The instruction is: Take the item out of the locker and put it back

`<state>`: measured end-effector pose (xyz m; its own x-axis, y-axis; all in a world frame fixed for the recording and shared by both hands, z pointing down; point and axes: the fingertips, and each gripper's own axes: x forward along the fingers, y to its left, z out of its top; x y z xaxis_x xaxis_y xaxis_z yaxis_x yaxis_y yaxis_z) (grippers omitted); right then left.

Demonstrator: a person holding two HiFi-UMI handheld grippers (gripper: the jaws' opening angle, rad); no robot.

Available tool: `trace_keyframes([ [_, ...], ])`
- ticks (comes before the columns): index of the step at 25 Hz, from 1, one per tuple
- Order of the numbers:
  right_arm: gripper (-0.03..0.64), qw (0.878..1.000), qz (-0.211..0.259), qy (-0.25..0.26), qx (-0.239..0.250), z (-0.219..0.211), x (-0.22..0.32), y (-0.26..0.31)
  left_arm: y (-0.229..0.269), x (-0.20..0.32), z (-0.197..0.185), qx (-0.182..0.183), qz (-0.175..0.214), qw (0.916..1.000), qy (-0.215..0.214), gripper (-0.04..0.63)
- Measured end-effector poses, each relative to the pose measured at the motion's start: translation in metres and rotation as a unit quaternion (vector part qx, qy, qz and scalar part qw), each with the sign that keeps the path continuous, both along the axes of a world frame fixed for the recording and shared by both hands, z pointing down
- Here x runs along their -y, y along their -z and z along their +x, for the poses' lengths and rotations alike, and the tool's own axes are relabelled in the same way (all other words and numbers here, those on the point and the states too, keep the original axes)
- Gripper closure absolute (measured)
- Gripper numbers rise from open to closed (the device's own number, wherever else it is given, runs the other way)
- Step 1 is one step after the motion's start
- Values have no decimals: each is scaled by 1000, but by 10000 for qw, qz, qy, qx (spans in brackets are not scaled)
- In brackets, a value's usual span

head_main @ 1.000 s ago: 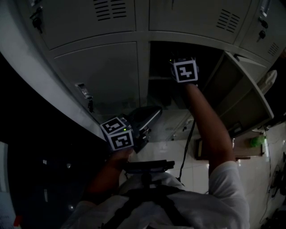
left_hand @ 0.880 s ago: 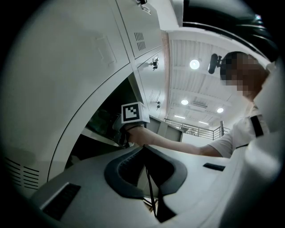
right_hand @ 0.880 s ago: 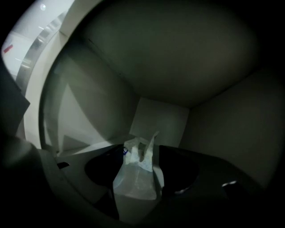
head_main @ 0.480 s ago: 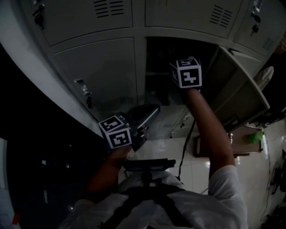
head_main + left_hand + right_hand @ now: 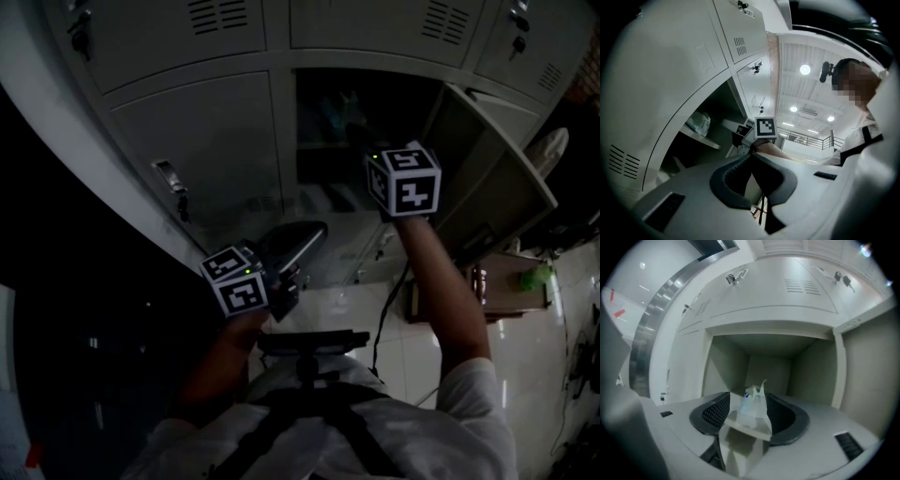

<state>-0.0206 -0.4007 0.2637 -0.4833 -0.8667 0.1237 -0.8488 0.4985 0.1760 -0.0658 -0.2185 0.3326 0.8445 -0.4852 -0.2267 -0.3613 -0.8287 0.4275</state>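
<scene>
Bag inside open locker, R gripper jaws spread in front (empty), L gripper jaws apart

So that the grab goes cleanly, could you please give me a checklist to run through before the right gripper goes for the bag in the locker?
1. Access: grey metal locker door swung open: ok.
2. Target: clear crumpled plastic bag resting on the locker shelf: ok.
3. Jaws of the right gripper apart, nothing clamped: ok.
4. Bag lined up between those jaws: ok.
5. Pads around the bag: not ok; the left gripper view shows the right gripper short of it.
6. Other hand: left gripper open, empty, low and out of the way: ok.
</scene>
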Motion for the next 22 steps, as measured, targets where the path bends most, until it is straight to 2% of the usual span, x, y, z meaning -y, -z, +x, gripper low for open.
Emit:
trace_keyframes([
  [8,374,9996,-166,113,172,9,-35,-19,-1,-12,-5,-62,-53,10000,54,598],
  [22,397,9981,-383,219,427,26,-81,-47,-12,-27,-4,42,-184,9998,43,598],
])
